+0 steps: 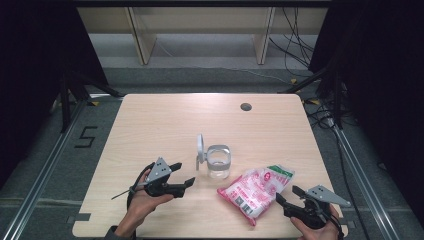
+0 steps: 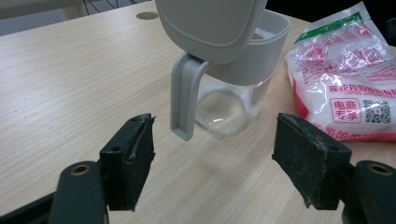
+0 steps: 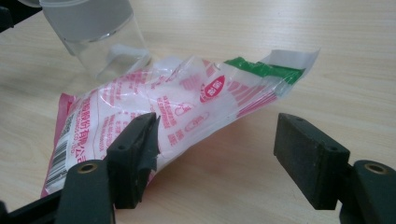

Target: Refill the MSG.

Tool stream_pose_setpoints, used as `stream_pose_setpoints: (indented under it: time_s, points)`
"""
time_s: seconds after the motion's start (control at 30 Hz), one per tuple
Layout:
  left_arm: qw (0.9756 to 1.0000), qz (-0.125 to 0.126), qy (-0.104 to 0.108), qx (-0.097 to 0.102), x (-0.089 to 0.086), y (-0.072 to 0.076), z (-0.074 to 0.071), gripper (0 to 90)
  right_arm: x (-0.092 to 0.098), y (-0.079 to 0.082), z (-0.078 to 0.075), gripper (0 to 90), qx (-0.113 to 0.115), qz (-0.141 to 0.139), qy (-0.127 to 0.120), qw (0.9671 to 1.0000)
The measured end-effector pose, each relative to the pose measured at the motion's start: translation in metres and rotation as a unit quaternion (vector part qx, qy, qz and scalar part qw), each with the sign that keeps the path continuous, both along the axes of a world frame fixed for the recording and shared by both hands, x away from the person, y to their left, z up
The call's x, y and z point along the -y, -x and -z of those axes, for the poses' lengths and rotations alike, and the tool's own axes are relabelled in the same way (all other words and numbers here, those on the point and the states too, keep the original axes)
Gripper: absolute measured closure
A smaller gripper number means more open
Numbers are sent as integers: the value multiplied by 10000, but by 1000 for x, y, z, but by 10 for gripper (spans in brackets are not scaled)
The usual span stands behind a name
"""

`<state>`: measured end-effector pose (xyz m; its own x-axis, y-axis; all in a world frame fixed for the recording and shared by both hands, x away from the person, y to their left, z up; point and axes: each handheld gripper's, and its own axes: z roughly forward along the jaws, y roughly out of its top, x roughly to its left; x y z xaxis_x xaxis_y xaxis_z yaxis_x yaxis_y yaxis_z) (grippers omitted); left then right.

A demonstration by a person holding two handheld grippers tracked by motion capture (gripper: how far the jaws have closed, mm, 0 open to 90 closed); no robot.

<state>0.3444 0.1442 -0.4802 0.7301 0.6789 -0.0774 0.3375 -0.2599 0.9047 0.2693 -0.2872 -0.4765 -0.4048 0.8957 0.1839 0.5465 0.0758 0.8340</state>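
Both grippers gape empty: close your right gripper (image 1: 286,194) on the bag (image 1: 257,190) near its far green end, left gripper (image 1: 184,173) steadying the open jar (image 1: 218,161).

Place: a lab or recording studio set up for filming handling work, not a home.
Surroundings: black curtains (image 1: 30,75) hang on both sides and close the space in.
Floor: grey carpet (image 1: 45,145) with a metal rail (image 1: 47,170) along each side and a taped mark (image 1: 85,136) like a figure five.
Cables: loose black cables (image 1: 295,40) trail over the floor at the back right.
Furniture: a plain light-wood counter (image 1: 165,120) with a cable hole (image 1: 245,106), and bare wooden shelving (image 1: 200,30) behind it.
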Motion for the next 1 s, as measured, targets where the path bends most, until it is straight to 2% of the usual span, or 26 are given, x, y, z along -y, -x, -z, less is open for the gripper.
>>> stream_pose_setpoints:
  time_s: [0.07,0.17,0.2,0.27,0.3,0.33,0.4,0.53,0.57,0.63,0.67,0.7,0.73,0.77,0.8,0.83,0.87,0.9,0.93,0.97,1.0]
  points:
    - [10000,-45,-34,-16,-1,1,0,286,0,-1,1,276,-41,7,93,9999]
    - [10000,-2,-16,-22,0,1,0,286,-2,-3,3,257,-61,-50,55,10000]
    - [10000,6,-44,-14,0,2,0,286,-5,0,2,229,-222,59,-84,9997]
    - [10000,2,-37,-16,1,1,1,286,-5,-2,4,174,-266,-36,63,9996]
    - [10000,28,-51,-21,1,0,2,286,-5,-4,6,177,-181,-130,53,9997]
    - [10000,-1,-74,-34,2,1,2,286,-4,-3,6,176,-202,-151,160,9996]
    - [9999,47,-119,-32,3,1,3,286,-5,-3,6,174,-55,-159,114,9998]
    - [9999,80,-125,-29,6,2,3,286,-5,-3,6,172,-134,-133,19,9998]
    - [9999,100,-67,-29,6,2,4,286,-5,-5,7,173,-136,-174,-68,9997]
    - [9999,112,-118,-10,6,2,4,286,-7,-3,5,180,-331,-29,-104,9994]
    - [9999,112,-88,-34,7,1,4,286,-6,-6,7,185,-150,-164,-14,9998]
    - [9999,118,-94,-52,7,1,4,286,-9,-4,5,187,-373,-79,-79,9992]
    - [9998,138,-124,-30,7,1,4,286,-6,-8,7,187,-193,-190,36,9996]
    - [9998,167,-138,-27,7,1,4,286,-7,-9,8,191,-149,-168,19,9997]
    - [9998,143,-121,-39,8,2,5,286,-9,-7,6,198,-316,-89,-44,9995]
    - [9998,122,-119,-36,8,2,4,286,-7,-10,7,199,-204,-172,36,9996]
    - [9998,140,-118,-37,9,2,5,286,-11,-8,6,202,-392,-20,-174,9991]
    - [9998,133,-141,-35,9,3,5,286,-7,-12,7,207,-187,-178,42,9997]
    - [9998,154,-138,-44,9,3,5,286,-10,-11,7,210,-404,-47,-110,9991]
    - [9996,213,-199,22,8,2,5,286,-9,-14,8,211,-282,-137,4,9995]
    - [9995,223,-217,29,8,2,5,286,-9,-16,9,213,-218,-181,18,9996]
